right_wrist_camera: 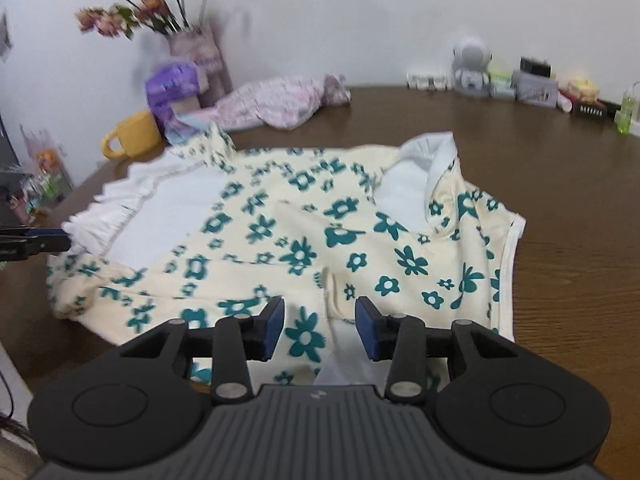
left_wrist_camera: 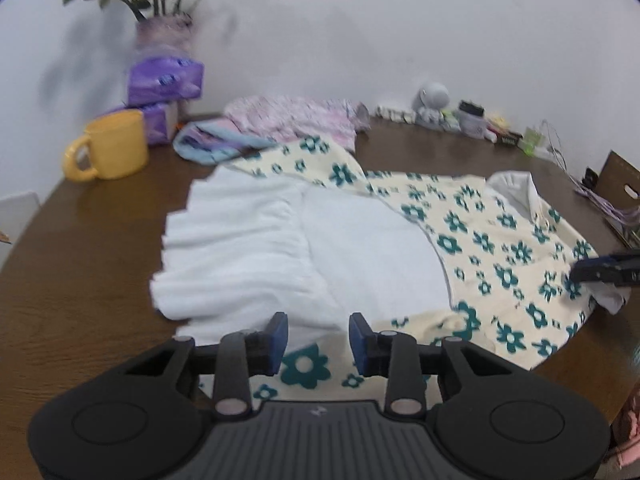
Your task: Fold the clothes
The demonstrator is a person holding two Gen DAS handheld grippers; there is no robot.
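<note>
Both tools are hovering with jaws apart over a half-folded floral dress on the desk.

The dress is lying across the middle of the desk, its near part turned over so the white lining and ruffled hem are showing toward the left edge. The left tool and right tool are each standing open above the near hem, with cloth under the gap but nothing pinched. The fabric is looking light, soft and limp, so it is likely to sag and crease; taking hold at the hem corners or the side seam seems best. Both views are blurring, the dress's near edge is hiding behind the tool bodies, and the layers under the flap are hard to make out.
</note>
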